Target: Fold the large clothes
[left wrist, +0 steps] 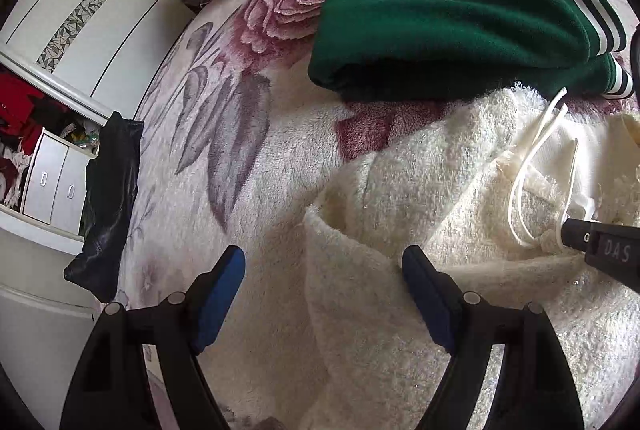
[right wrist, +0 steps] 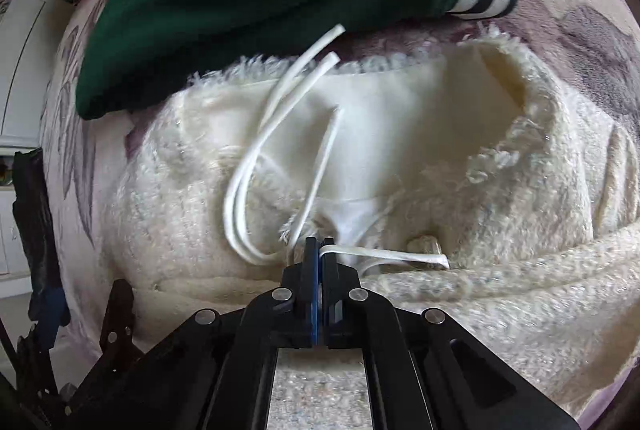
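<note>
Lettering "DAS" marks the right gripper (left wrist: 570, 230) — jaws clamped on the white drawstring (right wrist: 256, 157) of the cream fleece hoodie (right wrist: 500, 189) lying on the floral blanket (left wrist: 224, 101), hood opening facing the green garment (left wrist: 440, 13) — while the left gripper (left wrist: 324, 262) is spread wide.

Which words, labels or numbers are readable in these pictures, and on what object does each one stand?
"DAS": embossed on the black body of the right claw, seen in the left wrist view.
No other readable text; the green garment carries only white stripes.
</note>
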Motion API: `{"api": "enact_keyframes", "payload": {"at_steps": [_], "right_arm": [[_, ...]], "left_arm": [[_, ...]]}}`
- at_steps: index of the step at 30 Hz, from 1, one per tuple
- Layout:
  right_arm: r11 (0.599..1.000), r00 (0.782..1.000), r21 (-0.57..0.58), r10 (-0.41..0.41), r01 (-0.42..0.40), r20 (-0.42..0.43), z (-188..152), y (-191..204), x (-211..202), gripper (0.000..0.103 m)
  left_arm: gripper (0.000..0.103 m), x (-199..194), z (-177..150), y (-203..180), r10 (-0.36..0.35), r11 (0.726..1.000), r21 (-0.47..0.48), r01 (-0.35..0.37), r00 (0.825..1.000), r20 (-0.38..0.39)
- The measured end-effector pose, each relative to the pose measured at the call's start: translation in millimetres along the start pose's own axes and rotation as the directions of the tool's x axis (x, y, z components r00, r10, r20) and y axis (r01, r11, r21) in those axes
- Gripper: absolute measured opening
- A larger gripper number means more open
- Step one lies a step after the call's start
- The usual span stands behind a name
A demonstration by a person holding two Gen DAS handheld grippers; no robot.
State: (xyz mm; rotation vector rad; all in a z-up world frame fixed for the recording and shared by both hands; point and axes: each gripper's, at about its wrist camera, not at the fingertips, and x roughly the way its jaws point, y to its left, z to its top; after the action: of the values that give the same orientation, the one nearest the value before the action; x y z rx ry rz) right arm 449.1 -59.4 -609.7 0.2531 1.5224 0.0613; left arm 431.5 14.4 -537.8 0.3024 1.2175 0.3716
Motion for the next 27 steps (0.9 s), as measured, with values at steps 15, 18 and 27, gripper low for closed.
{"api": "enact_keyframes", "payload": {"at_steps": [15,18,27], "right_arm": [[0.975,0.991,0.187,0.131,-0.123,-0.034,19,-91,-27,0.059],[0.993,0.995,0.111,-0.029,0.040,-0.095,33,-70,5,0.053],[0.978,0.977,-0.008,-0.208,0.209,0.048,14,-14,-1,0.021]], "left_arm": [[0.080,-15,-2,8,0.121,0.993,0.001,-0.121,0.991,0.055],[0.080,-13,-3,10,0.143,0.990,0.005,-0.144,0.988,0.059],[0.080,-14,-9,19,0.158,0.987,-0.017,-0.158,0.986,0.052]]}}
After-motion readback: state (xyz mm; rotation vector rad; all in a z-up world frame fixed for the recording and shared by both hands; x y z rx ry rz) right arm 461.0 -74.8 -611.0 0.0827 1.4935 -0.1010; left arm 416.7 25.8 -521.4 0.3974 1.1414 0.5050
